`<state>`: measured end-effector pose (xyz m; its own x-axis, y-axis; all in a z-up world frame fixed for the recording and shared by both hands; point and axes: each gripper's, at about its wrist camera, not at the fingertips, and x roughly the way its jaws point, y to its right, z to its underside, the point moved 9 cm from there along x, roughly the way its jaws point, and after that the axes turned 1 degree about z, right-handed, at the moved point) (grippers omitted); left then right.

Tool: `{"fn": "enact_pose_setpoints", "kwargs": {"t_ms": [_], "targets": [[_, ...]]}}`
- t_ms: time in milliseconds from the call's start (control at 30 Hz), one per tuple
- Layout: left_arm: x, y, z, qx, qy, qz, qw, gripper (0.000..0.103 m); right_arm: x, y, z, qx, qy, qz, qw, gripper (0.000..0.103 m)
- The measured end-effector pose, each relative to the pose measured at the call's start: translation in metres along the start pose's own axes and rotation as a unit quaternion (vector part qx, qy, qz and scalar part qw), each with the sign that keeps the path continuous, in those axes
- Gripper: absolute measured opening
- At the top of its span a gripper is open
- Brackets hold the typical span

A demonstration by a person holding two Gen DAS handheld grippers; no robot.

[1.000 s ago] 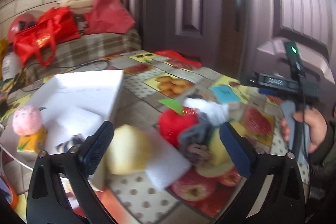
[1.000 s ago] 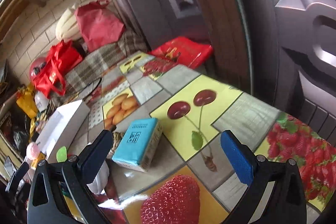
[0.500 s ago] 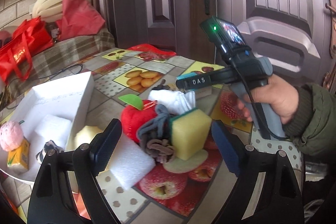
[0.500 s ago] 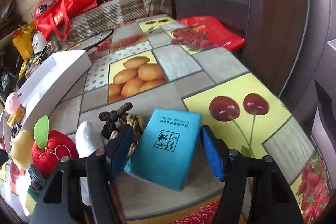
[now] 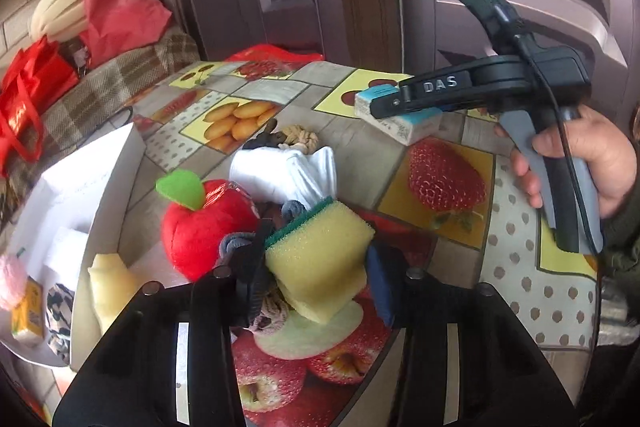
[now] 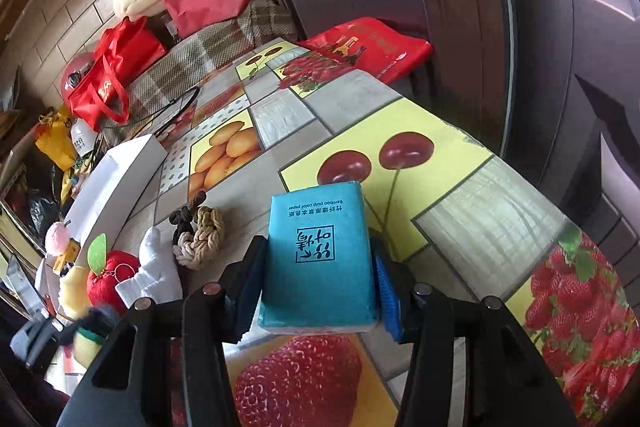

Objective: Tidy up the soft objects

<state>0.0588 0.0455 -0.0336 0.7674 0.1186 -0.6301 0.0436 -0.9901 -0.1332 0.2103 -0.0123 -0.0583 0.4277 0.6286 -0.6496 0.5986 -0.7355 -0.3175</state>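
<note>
Two grippers are in use, each closed on one item. Positions below are given relative to the plush apple (image 5: pixel 204 223), one red piece with a green leaf, resting on the fruit-print tablecloth (image 5: pixel 448 187).

Left of the apple stands one white box (image 5: pixel 100 187), open, holding one pink plush ball (image 5: pixel 10 283), one yellow carton (image 5: pixel 28 311) and one black-and-white patterned item that I cannot identify. One pale yellow soft piece (image 5: pixel 110 283) lies between the box wall and the apple.

Just right of the apple, the left gripper (image 5: pixel 316 283) pinches one yellow sponge (image 5: pixel 320 251) with a green scouring face; both pads press its sides. Grey fabric (image 5: pixel 236 247) sits bunched between sponge and apple.

Behind the apple lie one white cloth (image 5: pixel 288 167) and, beyond it, one knotted rope toy (image 5: pixel 292 139).

Farther right, well apart from the apple, the right gripper (image 6: pixel 316 287) clamps one teal tissue pack (image 6: pixel 320 259) by its long sides; whether the pack touches the tablecloth cannot be determined.
</note>
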Motion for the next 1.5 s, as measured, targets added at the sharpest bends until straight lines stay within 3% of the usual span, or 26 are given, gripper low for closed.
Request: {"fn": "enact_pose_setpoints", "kwargs": {"t_ms": [233,400,467,500,667,833,967,1100,1200,1300,1433,1500], "targets": [[0.002,-0.004,0.002,-0.016,-0.006,0.013,0.9998,0.036,0.008,-0.009,-0.001,-0.019,-0.006,0.009,1.0,0.061],[0.001,-0.001,0.0,-0.012,-0.001,0.02,0.9997,0.033,0.011,-0.014,0.0,-0.034,-0.011,0.009,0.999,0.062],[-0.001,0.001,-0.001,-0.008,0.004,0.021,0.9997,0.033,0.011,-0.016,0.001,-0.04,-0.012,0.005,0.999,0.061],[-0.002,0.002,-0.001,-0.008,0.007,0.024,0.9997,0.033,0.011,-0.017,0.001,-0.041,-0.013,0.0,0.999,0.051],[0.0,0.005,0.0,-0.007,-0.001,0.044,0.999,0.036,0.01,-0.014,0.001,-0.028,-0.012,-0.013,0.999,0.05],[0.001,0.012,0.0,0.012,-0.003,0.041,0.9991,0.039,0.01,-0.015,0.002,-0.028,-0.014,-0.013,0.999,0.05],[-0.014,0.015,-0.005,0.016,0.034,0.051,0.998,0.031,0.009,-0.017,0.003,-0.028,-0.013,-0.02,0.999,0.05],[-0.042,0.013,-0.012,0.011,0.1,0.064,0.9928,0.031,0.005,-0.012,0.002,-0.01,-0.005,-0.031,0.999,0.05],[-0.048,0.007,-0.015,-0.001,0.114,0.068,0.9912,0.031,0.004,-0.009,0.002,0.004,-0.003,-0.038,0.999,0.05],[-0.045,0.006,-0.015,-0.005,0.108,0.076,0.9913,0.035,0.004,-0.009,0.003,0.001,-0.003,-0.035,0.999,0.05],[-0.03,0.008,-0.009,-0.011,0.06,0.078,0.9951,0.046,0.004,-0.012,0.003,-0.006,-0.007,-0.034,0.999,0.05],[-0.037,0.008,-0.009,-0.015,0.077,0.085,0.9933,0.062,0.004,-0.013,0.004,-0.007,-0.007,-0.034,0.999,0.05]]}}
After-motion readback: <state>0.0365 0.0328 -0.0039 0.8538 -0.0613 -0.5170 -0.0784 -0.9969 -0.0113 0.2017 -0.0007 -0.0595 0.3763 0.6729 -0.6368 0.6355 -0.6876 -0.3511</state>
